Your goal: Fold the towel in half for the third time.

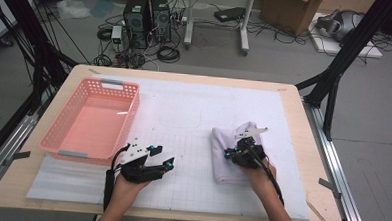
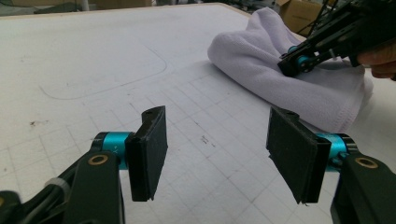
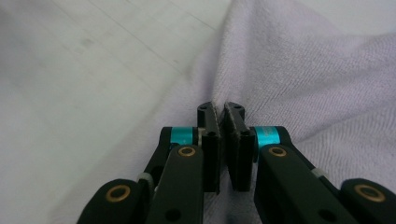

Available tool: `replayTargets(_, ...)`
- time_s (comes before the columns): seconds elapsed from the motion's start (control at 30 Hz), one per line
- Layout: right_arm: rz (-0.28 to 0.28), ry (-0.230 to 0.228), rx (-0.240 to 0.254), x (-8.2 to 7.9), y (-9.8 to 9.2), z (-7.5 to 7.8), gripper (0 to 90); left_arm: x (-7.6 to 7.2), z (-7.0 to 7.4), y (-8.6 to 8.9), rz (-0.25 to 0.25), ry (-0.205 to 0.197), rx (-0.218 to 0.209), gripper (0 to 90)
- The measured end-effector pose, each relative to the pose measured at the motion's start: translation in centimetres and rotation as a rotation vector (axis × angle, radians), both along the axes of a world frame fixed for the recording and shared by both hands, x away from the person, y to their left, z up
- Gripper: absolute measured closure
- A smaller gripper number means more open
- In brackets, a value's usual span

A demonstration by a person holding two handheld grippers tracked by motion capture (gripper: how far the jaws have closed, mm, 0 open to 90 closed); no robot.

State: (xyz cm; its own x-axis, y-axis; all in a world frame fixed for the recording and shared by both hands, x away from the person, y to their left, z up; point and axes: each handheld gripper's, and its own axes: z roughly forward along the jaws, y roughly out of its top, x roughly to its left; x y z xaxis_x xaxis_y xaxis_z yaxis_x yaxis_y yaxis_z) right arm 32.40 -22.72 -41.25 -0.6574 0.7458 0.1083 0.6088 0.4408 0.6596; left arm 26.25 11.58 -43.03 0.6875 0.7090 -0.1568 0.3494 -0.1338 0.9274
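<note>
The folded pale lilac terry-cloth towel (image 1: 230, 154) is lying on the right half of the white gridded mat covering the desk (image 1: 193, 135), its long axis running away from the person. The right gripper (image 1: 238, 151) is sitting on top of it, its jaws pressed together and pinching a ridge of the cloth. The left gripper (image 1: 158, 159) is hovering over bare mat with jaws spread and empty; the towel is lying to its right, and the pink plastic basket (image 1: 91, 121) is near its left.
</note>
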Motion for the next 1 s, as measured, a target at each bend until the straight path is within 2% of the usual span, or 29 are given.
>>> replayTargets(0.13, 0.018, 0.038, 0.170, 0.0, 0.1, 0.9, 85.8, 0.1, 0.0, 0.1, 0.008, 0.006, -0.005, 38.7)
replayTargets(0.2, 0.022, 0.055, 0.215, 0.1, 0.6, 0.8, 85.3, 0.1, 0.0, 0.1, 0.007, 0.005, -0.006, 38.7)
replayTargets(0.23, 0.018, 0.049, 0.204, 0.2, 1.0, 0.7, 82.7, 0.1, 0.0, 0.1, 0.005, 0.002, -0.003, 38.7)
replayTargets(0.3, -0.026, -0.004, 0.130, 0.2, 1.5, 0.5, 65.6, 0.0, 0.0, 0.1, 0.006, 0.002, -0.007, 38.7)
replayTargets(0.37, -0.060, -0.055, 0.089, 0.0, 1.2, 0.8, 56.1, 0.0, 0.0, 0.1, 0.003, 0.002, -0.003, 38.7)
replayTargets(0.47, -0.101, -0.155, 0.068, -0.8, -0.8, 1.7, 54.6, 0.0, 0.0, 0.1, 0.002, 0.003, -0.001, 38.7)
replayTargets(0.53, -0.156, -0.222, 0.012, -1.5, -2.7, 2.2, 57.3, 0.0, 0.0, 0.1, 0.010, 0.001, -0.008, 38.7)
replayTargets(0.57, -0.188, -0.238, -0.013, -1.9, -3.9, 2.2, 58.1, 0.0, 0.0, 0.2, 0.009, 0.001, -0.005, 38.7)
replayTargets(0.6, -0.222, -0.240, -0.037, -2.2, -5.1, 2.1, 59.2, 0.0, 0.0, 0.2, 0.010, 0.000, -0.006, 38.7)
replayTargets(0.63, -0.239, -0.224, -0.040, -2.5, -6.1, 1.9, 60.4, 0.0, 0.0, 0.2, 0.011, 0.001, -0.005, 38.7)
replayTargets(0.7, -0.272, -0.203, -0.037, -3.2, -7.7, 1.3, 60.3, 0.0, 0.0, 0.2, 0.011, -0.001, -0.005, 38.7)
replayTargets(0.77, -0.288, -0.182, -0.014, -4.0, -8.8, 0.7, 60.1, 0.0, 0.0, 0.1, 0.015, -0.001, -0.006, 38.7)
replayTargets(0.87, -0.281, -0.161, -0.003, -4.8, -9.4, -0.1, 59.9, 0.0, 0.0, 0.0, 0.006, -0.006, -0.002, 38.5)
replayTargets(1.0, -0.242, -0.134, 0.004, -5.4, -9.5, -1.3, 65.3, 0.0, 0.0, -0.1, 0.003, -0.011, -0.005, 37.9)
